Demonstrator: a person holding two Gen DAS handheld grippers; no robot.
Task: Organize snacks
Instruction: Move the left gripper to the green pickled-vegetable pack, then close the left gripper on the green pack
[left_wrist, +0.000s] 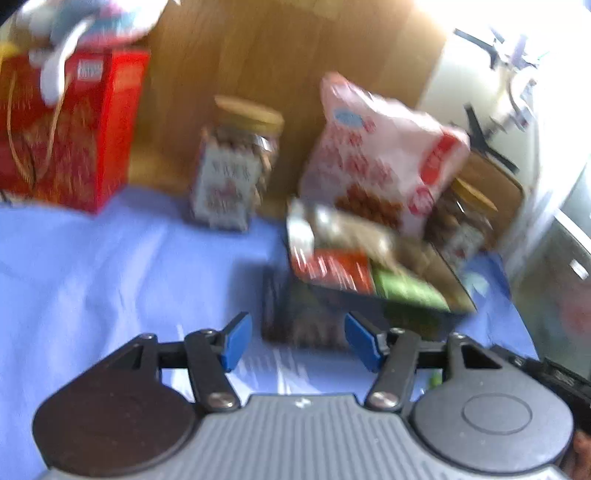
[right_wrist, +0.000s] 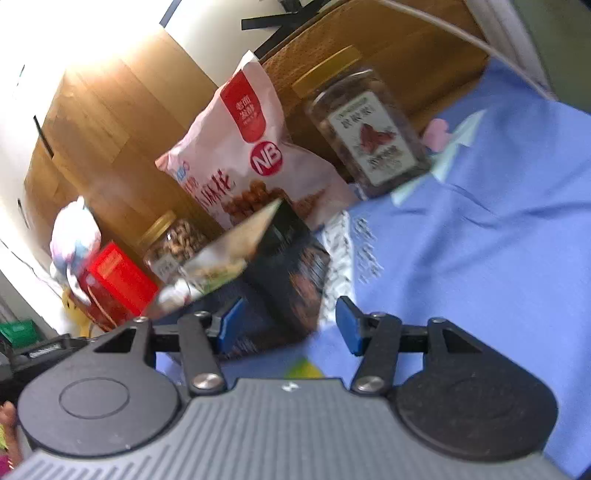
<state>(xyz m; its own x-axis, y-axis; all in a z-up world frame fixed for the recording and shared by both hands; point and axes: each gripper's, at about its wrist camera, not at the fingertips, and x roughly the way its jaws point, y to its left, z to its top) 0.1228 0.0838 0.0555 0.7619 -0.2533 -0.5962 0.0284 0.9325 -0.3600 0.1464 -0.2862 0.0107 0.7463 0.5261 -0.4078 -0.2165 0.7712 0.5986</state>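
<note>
A dark open box (left_wrist: 325, 314) on the blue cloth holds a red packet (left_wrist: 332, 271), a green packet (left_wrist: 406, 288) and a beige one (left_wrist: 351, 229). My left gripper (left_wrist: 295, 341) is open just short of the box's near side, with nothing between its blue pads (left_wrist: 236, 339). In the right wrist view the same dark box (right_wrist: 291, 273) stands close ahead with a silvery packet (right_wrist: 229, 251) sticking out. My right gripper (right_wrist: 284, 325) is open, the box's near corner in front of the gap; its pads (right_wrist: 349, 328) do not press on it. Both views are blurred.
A pink snack bag (left_wrist: 376, 158) (right_wrist: 243, 155) leans on a wooden board behind the box. A gold-lidded jar (left_wrist: 236, 173) (right_wrist: 173, 243) and a red gift box (left_wrist: 66, 129) (right_wrist: 118, 280) stand left. Another jar (right_wrist: 365, 129) stands right. Blue cloth (right_wrist: 480, 240) covers the surface.
</note>
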